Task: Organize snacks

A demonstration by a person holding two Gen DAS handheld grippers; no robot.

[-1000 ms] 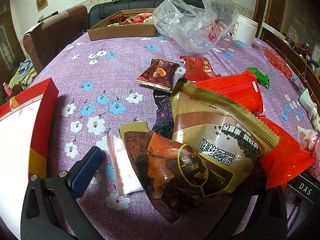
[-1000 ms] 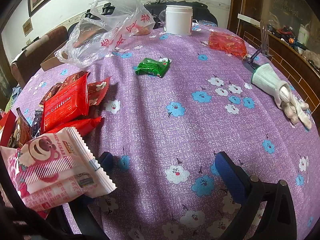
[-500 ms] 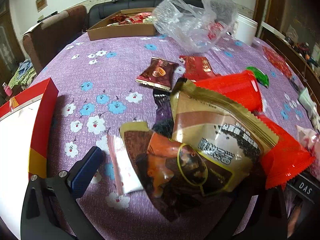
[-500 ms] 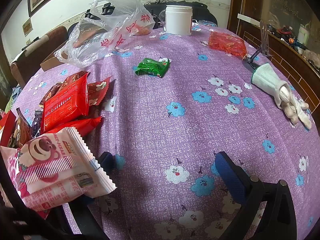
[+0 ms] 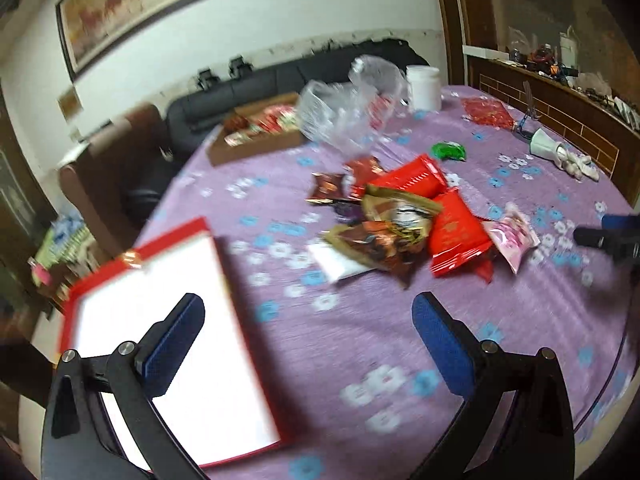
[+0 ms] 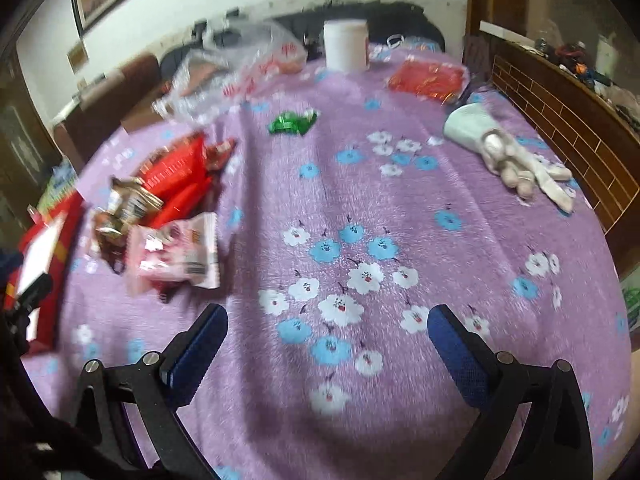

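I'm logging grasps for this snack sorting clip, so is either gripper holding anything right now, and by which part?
Nothing is held. The left gripper and right gripper are both open and empty above the tablecloth.

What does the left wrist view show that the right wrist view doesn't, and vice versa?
Only the left wrist view shows the cardboard box of snacks and the red tray's white inside in full. Only the right wrist view shows the white glove large and close. Both share the snack pile, the pink packet, the green packet, the white jar and open, empty jaws.
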